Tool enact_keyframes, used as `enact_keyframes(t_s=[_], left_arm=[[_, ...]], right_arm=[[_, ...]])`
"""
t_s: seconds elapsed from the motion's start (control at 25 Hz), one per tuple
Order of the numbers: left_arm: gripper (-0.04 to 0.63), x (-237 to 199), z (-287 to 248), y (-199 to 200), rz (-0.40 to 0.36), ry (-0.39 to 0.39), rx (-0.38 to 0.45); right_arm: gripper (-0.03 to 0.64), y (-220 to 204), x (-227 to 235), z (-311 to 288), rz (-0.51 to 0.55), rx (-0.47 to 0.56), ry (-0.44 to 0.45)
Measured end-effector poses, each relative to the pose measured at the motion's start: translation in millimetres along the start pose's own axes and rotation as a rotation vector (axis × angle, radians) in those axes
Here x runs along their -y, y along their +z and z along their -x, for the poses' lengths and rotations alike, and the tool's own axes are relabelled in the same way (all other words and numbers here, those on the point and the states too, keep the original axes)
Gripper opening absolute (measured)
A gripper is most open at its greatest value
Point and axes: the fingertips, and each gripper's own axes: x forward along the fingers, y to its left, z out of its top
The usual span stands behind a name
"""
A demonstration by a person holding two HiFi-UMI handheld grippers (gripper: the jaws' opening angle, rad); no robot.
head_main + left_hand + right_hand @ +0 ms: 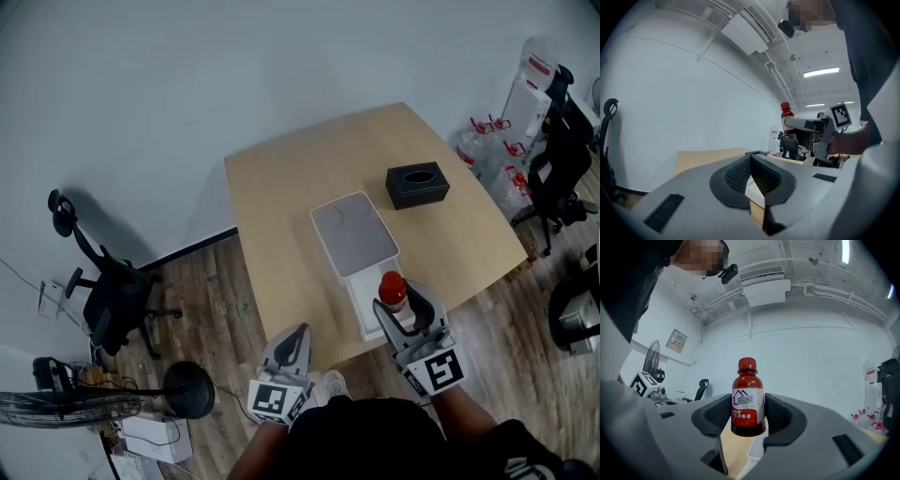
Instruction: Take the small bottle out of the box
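The right gripper (400,302) clamps the small bottle (747,399) above the box (352,298); the left gripper (751,174), jaws together and empty, hangs nearside; a tissue box (417,185) lies beyond.

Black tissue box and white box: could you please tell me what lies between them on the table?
Nothing; the head view shows only bare table between the black tissue box and the white box.

I see a pale wooden table (281,187) near a plain white wall (187,75), standing on a wood-plank floor (206,291). 1 black office chair (112,295) sits left of it and a 2nd chair (562,159) sits right. A floor fan (42,410) stands at lower left. A strip light (821,72) glows overhead.
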Motion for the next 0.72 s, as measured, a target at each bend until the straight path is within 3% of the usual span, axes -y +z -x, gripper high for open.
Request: enact_keyframes(t_s=[0.72], left_arm=[[0.01, 10, -4, 11, 0.033, -0.034, 0.045]], right_arm=[[0.229, 3, -6, 5, -0.007, 0.022, 0.003]])
